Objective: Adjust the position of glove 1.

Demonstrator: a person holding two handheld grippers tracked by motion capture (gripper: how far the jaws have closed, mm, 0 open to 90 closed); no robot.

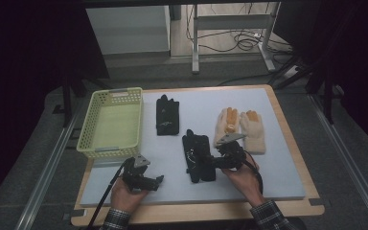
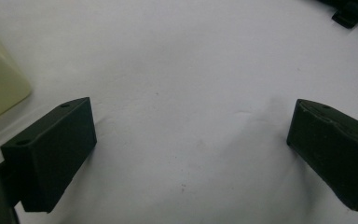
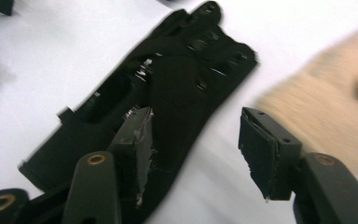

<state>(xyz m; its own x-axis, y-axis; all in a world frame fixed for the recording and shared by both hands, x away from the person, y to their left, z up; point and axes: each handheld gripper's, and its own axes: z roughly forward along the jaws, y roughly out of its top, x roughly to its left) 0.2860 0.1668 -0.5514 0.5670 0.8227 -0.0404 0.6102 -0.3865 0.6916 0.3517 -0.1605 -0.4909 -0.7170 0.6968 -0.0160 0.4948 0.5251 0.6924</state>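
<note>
On the white board [image 1: 278,158], near its middle, a black glove [image 1: 199,155] lies flat, with the right gripper [image 1: 210,162] low over its wrist end. Its jaws stand apart, one over the glove and one over bare board, pinching nothing. A second black glove [image 1: 167,115] lies farther back, beside a yellow basket [image 1: 109,123]. The left gripper [image 1: 157,182] rests spread wide on the bare board near the front edge.
</note>
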